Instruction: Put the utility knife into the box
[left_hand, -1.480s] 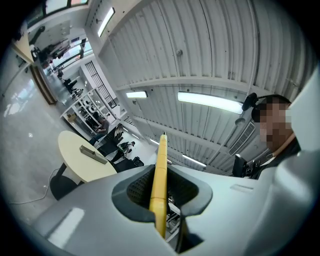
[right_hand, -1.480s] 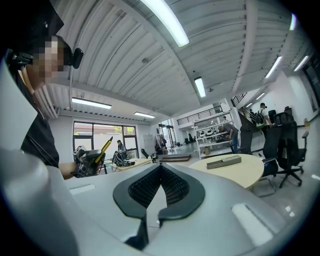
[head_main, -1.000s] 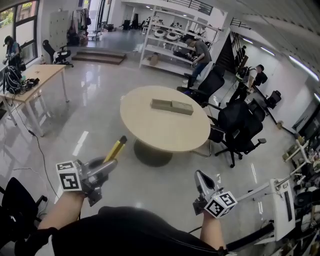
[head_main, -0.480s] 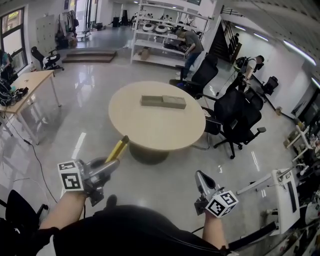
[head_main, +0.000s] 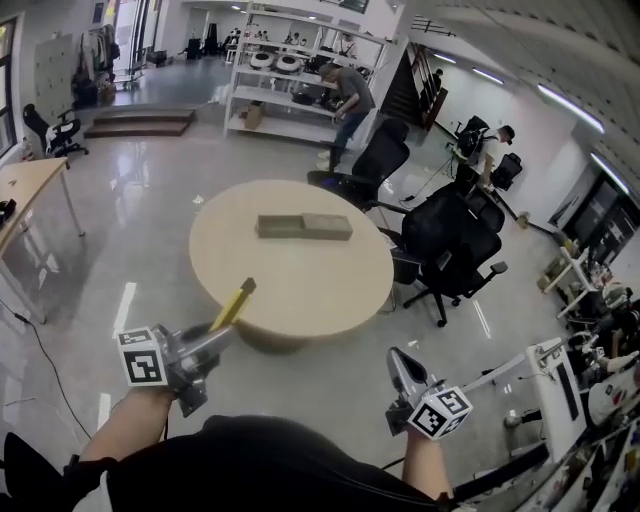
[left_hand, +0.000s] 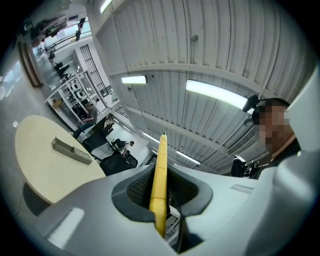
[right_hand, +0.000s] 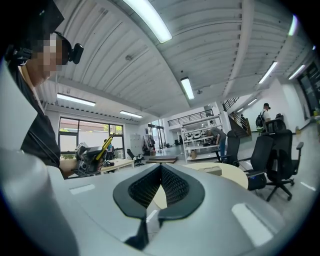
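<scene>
A long grey-green box (head_main: 305, 227) lies on a round beige table (head_main: 300, 285) ahead of me; the left gripper view also shows the box (left_hand: 71, 150). My left gripper (head_main: 222, 330) is at the lower left, short of the table's near edge, shut on a yellow utility knife (head_main: 235, 303). The knife (left_hand: 160, 180) stands clamped between the black pads and sticks out past them. My right gripper (head_main: 397, 358) hovers at the lower right over the floor, its jaws shut with nothing between them (right_hand: 161, 167).
Black office chairs (head_main: 450, 240) crowd the table's right and far side. White shelving (head_main: 300, 75) with a person (head_main: 350, 95) bent at it stands behind. A wooden desk (head_main: 25, 185) is at the left, a white stand (head_main: 555, 375) at the right.
Both grippers have travelled forward toward the round table, which now lies closer and more to the left in the head view. The knife stays clamped in the left gripper.
</scene>
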